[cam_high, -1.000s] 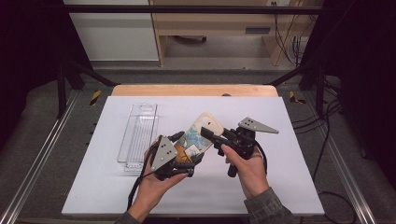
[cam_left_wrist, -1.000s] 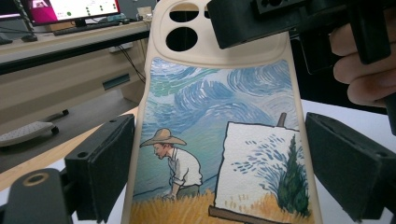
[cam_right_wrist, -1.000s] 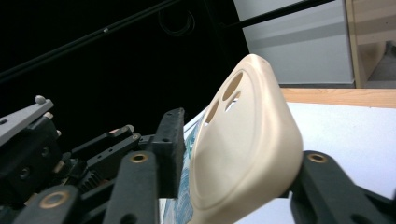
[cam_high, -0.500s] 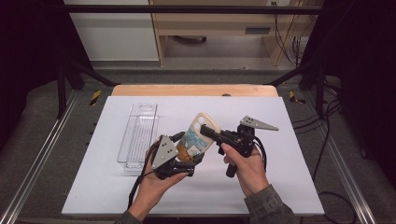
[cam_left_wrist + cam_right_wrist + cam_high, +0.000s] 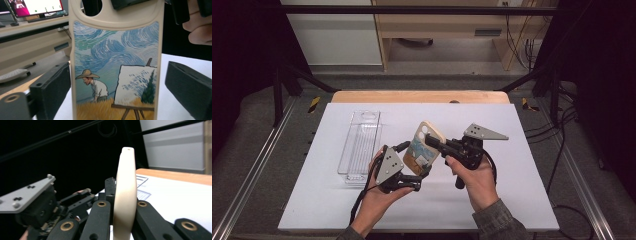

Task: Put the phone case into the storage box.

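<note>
My right gripper [image 5: 435, 142] has just been closing, and its jaws now pinch the cream edge of the phone case [image 5: 423, 149]; in the right gripper view the thin rim of the case [image 5: 125, 195] stands upright, squeezed between the two black jaws. My left gripper [image 5: 421, 176] has the case between its jaws too: in the left gripper view the painted back [image 5: 115, 70], a man in a straw hat by an easel under a swirling blue sky, faces the camera. The left-hand jaw sits right at the case's edge, while the other stands apart from it, so that gripper is open around the case.

Both hands hold the case up off the table, tilted, near the middle. My left hand [image 5: 377, 192] comes in from below, palm up; my right hand [image 5: 474, 175] grips from the right side.

Below lies a white tabletop [image 5: 512, 195]. A clear plastic tray [image 5: 360, 145] rests on it to the left, well apart from the case. Beyond are a wooden table edge [image 5: 419, 96] and pale cabinets [image 5: 337, 35].
</note>
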Demonstrator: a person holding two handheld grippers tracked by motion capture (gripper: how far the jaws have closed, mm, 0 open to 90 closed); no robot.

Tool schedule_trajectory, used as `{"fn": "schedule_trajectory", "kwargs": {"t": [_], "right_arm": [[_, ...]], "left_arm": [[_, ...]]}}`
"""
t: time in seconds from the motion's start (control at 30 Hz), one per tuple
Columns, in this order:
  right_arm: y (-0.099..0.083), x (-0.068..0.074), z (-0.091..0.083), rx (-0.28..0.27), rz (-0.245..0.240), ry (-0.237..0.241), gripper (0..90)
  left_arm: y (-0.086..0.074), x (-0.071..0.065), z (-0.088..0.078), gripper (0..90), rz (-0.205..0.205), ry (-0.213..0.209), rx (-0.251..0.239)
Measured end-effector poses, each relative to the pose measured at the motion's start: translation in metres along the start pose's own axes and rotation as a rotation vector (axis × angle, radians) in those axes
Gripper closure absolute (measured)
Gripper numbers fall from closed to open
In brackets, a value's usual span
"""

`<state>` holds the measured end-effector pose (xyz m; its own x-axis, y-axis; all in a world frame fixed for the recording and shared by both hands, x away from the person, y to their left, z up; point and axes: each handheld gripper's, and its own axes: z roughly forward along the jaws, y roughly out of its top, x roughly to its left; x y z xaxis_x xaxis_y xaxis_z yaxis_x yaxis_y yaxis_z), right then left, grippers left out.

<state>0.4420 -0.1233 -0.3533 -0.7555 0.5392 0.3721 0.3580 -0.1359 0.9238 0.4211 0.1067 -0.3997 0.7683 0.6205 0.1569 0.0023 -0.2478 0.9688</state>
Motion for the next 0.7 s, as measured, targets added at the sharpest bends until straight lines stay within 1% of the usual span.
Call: {"fn": "schedule_trajectory", "kwargs": {"t": [0.1,0.17,0.23,0.27,0.4,0.47,0.5,0.57,0.7], "right_arm": [[0.002,0.002,0.0,0.012,-0.051,-0.031,87.5],[0.002,0.004,0.001,0.019,-0.081,-0.053,87.5],[0.001,0.005,0.002,0.024,-0.099,-0.064,87.5],[0.0,0.005,0.002,0.028,-0.105,-0.066,87.5],[-0.003,0.006,0.006,0.042,-0.113,-0.068,87.4],[-0.005,0.007,0.007,0.044,-0.112,-0.065,87.4],[-0.006,0.007,0.008,0.046,-0.111,-0.066,87.3],[-0.007,0.009,0.008,0.057,-0.131,-0.074,87.3],[-0.01,0.014,0.009,0.073,-0.154,-0.074,87.3]], "left_arm": [[0.0,0.001,-0.001,3.6,-0.015,0.011,-0.006],[-0.002,0.002,0.0,3.5,-0.03,0.009,-0.011],[-0.004,0.004,0.001,3.3,-0.044,0.01,-0.006],[-0.005,0.004,0.001,3.3,-0.049,0.011,-0.005],[-0.007,0.005,0.002,3.3,-0.05,0.008,0.003],[-0.009,0.004,0.003,2.8,-0.047,-0.013,0.013],[-0.01,0.003,0.004,2.6,-0.054,-0.013,0.013],[-0.01,0.004,0.005,2.6,-0.067,-0.018,0.012],[-0.01,0.003,0.006,2.6,-0.071,-0.015,0.01]]}}
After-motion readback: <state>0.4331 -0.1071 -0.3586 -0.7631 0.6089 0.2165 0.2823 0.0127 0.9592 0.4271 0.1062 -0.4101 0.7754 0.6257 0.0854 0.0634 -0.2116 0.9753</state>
